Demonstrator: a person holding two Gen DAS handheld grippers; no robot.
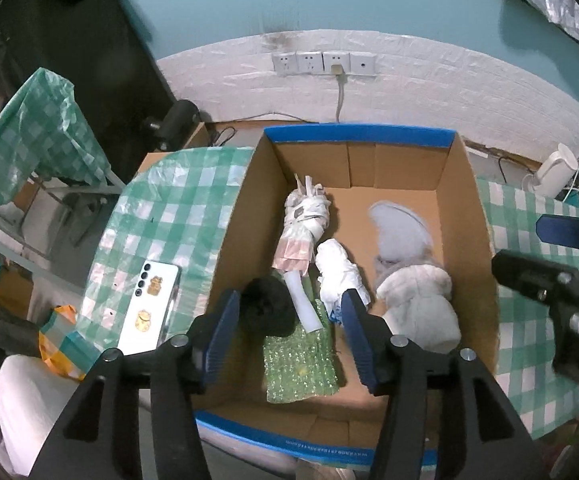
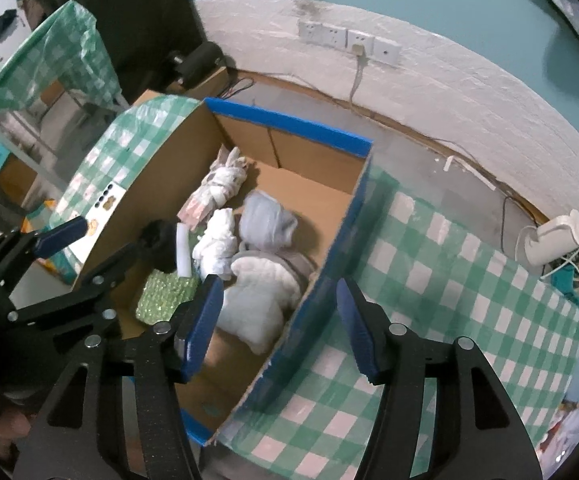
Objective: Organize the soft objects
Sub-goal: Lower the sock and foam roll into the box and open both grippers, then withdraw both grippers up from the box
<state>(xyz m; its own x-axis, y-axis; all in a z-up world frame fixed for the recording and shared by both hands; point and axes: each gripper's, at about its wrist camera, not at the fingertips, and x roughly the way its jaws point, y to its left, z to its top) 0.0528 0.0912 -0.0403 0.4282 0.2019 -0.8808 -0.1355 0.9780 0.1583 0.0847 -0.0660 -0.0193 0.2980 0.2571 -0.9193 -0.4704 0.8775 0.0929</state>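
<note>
**Box is filling up**

Both claws spread apart with nothing in them. Left gripper hangs over the box, above the green bubble wrap. Right gripper straddles the box's blue wall. White plush lies inside the box.

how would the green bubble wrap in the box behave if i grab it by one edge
The bubble wrap is a thin, flat sheet, so it would probably droop from the grip. It looks very light. A white roll lies across its far end and may slide off.
</note>
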